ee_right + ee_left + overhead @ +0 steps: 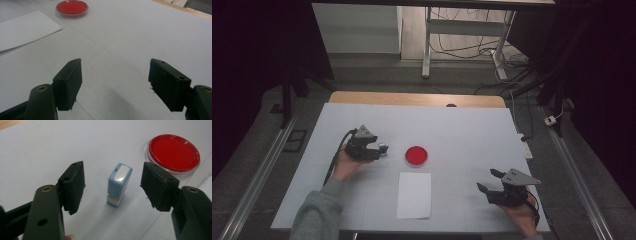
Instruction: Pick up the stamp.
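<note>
My left gripper point(112, 187) has its fingers point(73, 186) wide around the upright blue stamp point(119, 184) at frame centre, not touching; my right gripper point(115, 85) gapes wide over bare table point(140, 37).

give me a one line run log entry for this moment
left gripper: open around upright stamp, not touching | right gripper: open, idle | ink pad: untouched

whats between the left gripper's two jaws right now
In the left gripper view, a small light-blue rectangular stamp stands upright on the white table between the open jaws, untouched.
</note>
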`<state>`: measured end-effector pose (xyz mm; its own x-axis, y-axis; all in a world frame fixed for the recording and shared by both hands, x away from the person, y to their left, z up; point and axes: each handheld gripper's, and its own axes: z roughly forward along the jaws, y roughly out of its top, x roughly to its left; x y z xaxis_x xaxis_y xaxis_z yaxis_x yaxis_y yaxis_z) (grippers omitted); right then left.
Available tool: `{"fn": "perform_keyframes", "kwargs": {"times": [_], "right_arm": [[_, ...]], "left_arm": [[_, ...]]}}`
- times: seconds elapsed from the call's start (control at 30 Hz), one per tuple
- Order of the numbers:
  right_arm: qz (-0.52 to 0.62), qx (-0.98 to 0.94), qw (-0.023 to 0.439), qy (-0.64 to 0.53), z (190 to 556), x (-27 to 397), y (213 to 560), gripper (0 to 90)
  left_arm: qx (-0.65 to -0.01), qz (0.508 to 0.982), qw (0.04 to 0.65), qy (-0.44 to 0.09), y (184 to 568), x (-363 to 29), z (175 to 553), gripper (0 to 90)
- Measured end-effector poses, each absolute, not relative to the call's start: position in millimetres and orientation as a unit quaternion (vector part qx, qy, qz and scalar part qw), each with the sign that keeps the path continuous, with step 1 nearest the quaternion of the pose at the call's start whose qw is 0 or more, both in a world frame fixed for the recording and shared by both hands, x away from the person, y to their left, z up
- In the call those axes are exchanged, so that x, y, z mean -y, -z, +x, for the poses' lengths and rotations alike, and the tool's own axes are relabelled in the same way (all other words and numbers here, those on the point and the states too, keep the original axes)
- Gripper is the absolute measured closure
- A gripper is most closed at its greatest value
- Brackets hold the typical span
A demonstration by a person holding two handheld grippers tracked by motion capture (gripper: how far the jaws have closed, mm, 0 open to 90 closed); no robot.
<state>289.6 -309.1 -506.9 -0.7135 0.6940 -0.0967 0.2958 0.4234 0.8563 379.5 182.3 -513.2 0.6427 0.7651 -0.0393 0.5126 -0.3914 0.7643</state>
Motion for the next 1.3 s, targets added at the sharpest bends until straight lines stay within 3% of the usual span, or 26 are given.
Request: {"fn": "perform_keyframes", "kwargs": {"times": [0.73,1.1,1.3], "right_arm": [[0.305,-0.815,0.226,-0.438,289.4,309.2,507.6,27.1],[0.305,-0.815,0.227,-0.437,289.3,309.6,507.5,27.2],[0.305,-0.815,0.226,-0.437,289.3,309.3,507.7,27.3]], "left_arm": [[-0.366,0.835,0.379,-0.159,518.8,-178.4,382.9,56.2],[-0.362,0.836,0.376,-0.168,518.1,-179.3,381.4,74.1],[-0.357,0.838,0.377,-0.169,518.0,-179.3,380.8,75.5]]}}
